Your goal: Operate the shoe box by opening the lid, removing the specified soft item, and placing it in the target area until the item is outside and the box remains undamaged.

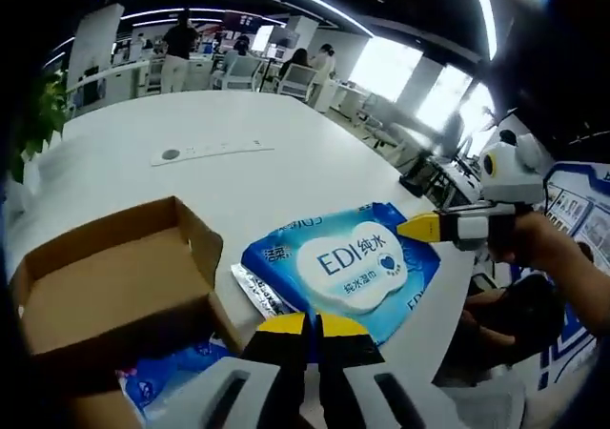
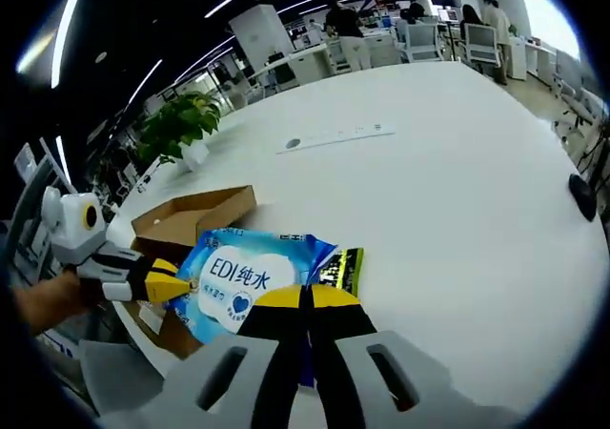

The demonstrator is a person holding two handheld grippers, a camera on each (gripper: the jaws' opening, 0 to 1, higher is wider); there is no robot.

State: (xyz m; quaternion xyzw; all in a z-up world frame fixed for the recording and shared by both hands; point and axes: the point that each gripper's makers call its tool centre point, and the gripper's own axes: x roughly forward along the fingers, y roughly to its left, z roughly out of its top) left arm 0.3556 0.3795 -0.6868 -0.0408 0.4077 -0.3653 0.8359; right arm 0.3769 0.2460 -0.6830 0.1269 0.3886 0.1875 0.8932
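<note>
Blue and soft, the wipes pack (image 1: 348, 269) hangs over the white table (image 1: 286, 153) beside the open shoe box (image 1: 114, 276), both grippers (image 1: 307, 326) (image 2: 303, 300) clenched on opposite edges, so it should be lowered level before either grip is released.

Opposed close views (sharing wipes pack (image 1: 348, 267)).
</note>
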